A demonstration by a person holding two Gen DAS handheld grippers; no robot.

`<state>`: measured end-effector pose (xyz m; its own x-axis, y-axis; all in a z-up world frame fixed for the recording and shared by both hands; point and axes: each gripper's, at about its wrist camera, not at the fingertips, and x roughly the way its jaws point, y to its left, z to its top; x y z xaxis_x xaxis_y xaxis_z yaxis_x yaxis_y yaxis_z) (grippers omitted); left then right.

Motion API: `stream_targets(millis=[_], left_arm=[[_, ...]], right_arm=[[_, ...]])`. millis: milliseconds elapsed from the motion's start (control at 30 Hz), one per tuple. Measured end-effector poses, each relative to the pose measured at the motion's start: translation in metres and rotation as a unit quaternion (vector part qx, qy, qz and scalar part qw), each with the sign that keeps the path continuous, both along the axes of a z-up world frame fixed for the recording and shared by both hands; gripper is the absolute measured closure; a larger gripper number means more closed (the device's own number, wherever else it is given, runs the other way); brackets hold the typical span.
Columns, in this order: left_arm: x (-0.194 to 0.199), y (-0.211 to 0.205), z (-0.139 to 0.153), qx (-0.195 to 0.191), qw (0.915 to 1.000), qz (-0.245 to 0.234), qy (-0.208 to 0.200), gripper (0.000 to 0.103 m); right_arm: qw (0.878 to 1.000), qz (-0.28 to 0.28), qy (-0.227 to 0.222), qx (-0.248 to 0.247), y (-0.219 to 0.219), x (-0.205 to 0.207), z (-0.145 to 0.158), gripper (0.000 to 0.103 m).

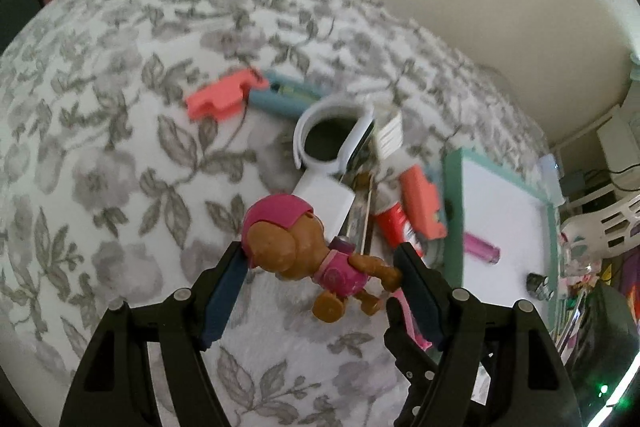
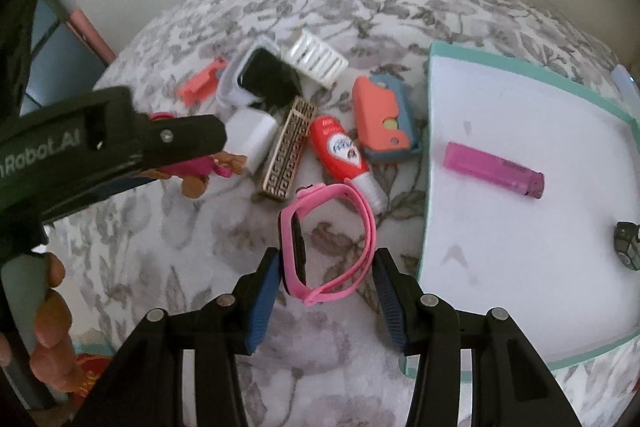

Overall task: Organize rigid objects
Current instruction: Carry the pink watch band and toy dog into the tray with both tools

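Each hand-held gripper is built of matte black plastic, with two forked arms that spread from the bottom of its wrist view toward the fingers. The left hand-held gripper point(image 1: 320, 291) carries dark blue ribbed pads point(image 1: 222, 301) on the inner faces of its fingers, and round silver screw heads sit at the arm joints. The right hand-held gripper point(image 2: 326, 301) has the same blue ribbed pads point(image 2: 262, 307) and silver screws. In the right wrist view the left tool's black side bears pale lettering reading "Robot.AI". Bare fingers point(image 2: 50, 311) wrap its grey-green handle.
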<state>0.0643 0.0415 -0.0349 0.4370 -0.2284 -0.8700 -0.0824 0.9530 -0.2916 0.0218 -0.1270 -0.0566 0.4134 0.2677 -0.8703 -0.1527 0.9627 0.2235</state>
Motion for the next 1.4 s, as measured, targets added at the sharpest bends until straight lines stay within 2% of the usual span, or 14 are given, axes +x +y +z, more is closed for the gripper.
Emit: stream_targets(millis=[167,267,367,567,733,867,1033,1233,1400], left_arm=[[-0.007,-0.002,0.026,-0.004,0.9988,0.001,-0.049,0.027],[-0.010,-0.009,0.039,-0.004,0.9973,-0.002,-0.074,0.027],[-0.014,-0.019,0.047,-0.006,0.9957,-0.011,-0.092,0.027],[-0.023,-0.057,0.057,0.013,0.9916,-0.056,-0.116,0.027],[-0.030,-0.089,0.060,0.016,0.9875,-0.095,-0.124,0.027],[-0.036,-0.118,0.056,0.039,0.9830,-0.129,-0.124,0.027],[-0.045,-0.155,0.048,0.066,0.9755,-0.170,-0.124,0.027],[-0.047,-0.183,0.031,0.095,0.9683,-0.201,-0.114,0.027],[-0.050,-0.202,0.012,0.132,0.9606,-0.222,-0.102,0.027]], right_arm=[[0.999,-0.028,-0.032,0.019,-0.018,-0.002,0.023,0.053],[0.998,-0.046,-0.045,0.013,-0.030,-0.002,0.032,0.053],[0.996,-0.070,-0.049,0.008,-0.047,-0.002,0.039,0.053],[0.991,-0.131,-0.040,0.008,-0.091,-0.008,0.039,0.053],[0.983,-0.179,-0.035,-0.007,-0.132,-0.016,0.037,0.053],[0.977,-0.212,-0.031,-0.020,-0.162,-0.023,0.035,0.053],[0.968,-0.250,-0.016,-0.005,-0.199,-0.031,0.029,0.053],[0.962,-0.273,0.011,-0.009,-0.219,-0.037,0.015,0.053],[0.962,-0.271,0.037,-0.005,-0.220,-0.036,0.001,0.053]])
